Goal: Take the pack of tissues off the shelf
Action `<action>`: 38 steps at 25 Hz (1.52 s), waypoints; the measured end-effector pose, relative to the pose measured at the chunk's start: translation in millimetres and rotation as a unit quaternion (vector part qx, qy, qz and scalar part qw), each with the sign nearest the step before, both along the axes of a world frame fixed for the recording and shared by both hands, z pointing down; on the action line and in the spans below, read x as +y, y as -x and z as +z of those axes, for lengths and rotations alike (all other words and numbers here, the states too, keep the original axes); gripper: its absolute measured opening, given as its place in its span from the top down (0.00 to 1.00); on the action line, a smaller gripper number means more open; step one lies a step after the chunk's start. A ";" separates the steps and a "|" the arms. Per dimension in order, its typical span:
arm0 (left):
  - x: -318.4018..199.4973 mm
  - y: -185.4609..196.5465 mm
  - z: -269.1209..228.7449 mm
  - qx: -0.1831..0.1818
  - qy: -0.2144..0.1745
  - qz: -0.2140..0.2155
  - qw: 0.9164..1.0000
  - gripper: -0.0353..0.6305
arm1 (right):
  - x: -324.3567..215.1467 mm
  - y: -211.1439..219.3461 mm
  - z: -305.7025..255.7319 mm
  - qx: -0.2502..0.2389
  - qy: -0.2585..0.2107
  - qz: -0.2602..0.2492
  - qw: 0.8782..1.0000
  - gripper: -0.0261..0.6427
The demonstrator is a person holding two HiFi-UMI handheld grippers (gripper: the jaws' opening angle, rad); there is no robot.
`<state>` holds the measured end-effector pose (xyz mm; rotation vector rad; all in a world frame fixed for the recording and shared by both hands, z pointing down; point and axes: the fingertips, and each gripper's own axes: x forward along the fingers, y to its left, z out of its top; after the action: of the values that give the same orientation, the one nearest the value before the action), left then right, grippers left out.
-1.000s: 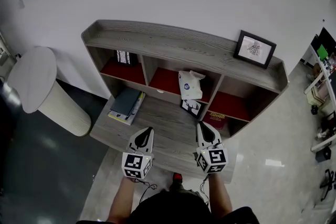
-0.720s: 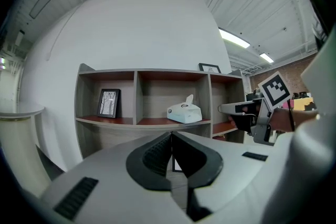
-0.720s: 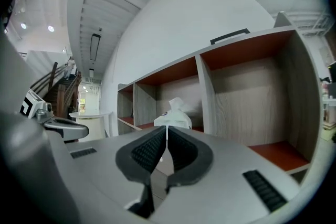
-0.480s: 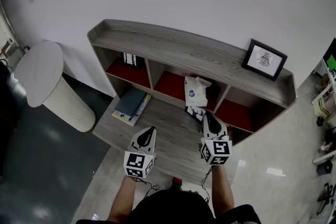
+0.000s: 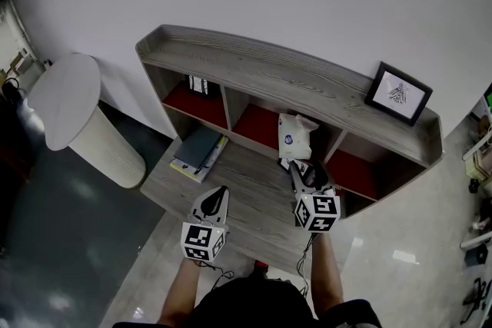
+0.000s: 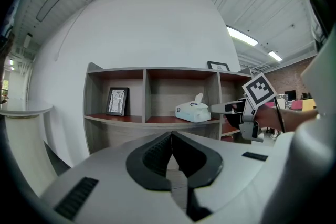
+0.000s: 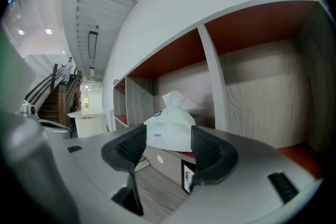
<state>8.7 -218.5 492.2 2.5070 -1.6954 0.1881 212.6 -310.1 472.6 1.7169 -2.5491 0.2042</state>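
Sitting in the middle compartment of the shelf [image 5: 269, 73], the pack of tissues [image 7: 169, 131] is lying just ahead of the right gripper [image 7: 164, 145]. Its jaws have just been opening and are standing spread, not touching it. It's a soft white pack with a sheet poking up. The left gripper [image 6: 171, 139] is keeping its jaws pressed together.
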 end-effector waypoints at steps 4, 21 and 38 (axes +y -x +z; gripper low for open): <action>-1.4 8.3 1.2 0.002 0.001 -0.010 1.000 0.94 | -6.6 1.9 4.7 0.005 0.005 0.006 1.000 0.53; -14.2 17.7 9.6 0.005 0.010 -0.023 1.000 0.94 | -24.7 7.8 13.0 0.001 0.024 -0.001 1.000 0.53; -24.2 28.6 15.7 0.008 0.019 -0.034 0.999 0.94 | -38.4 12.2 23.3 0.022 0.046 0.002 0.999 0.87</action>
<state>-19.9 -242.8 508.0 2.4141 -1.7509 0.1911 200.4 -348.5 495.9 1.6738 -2.4651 0.2757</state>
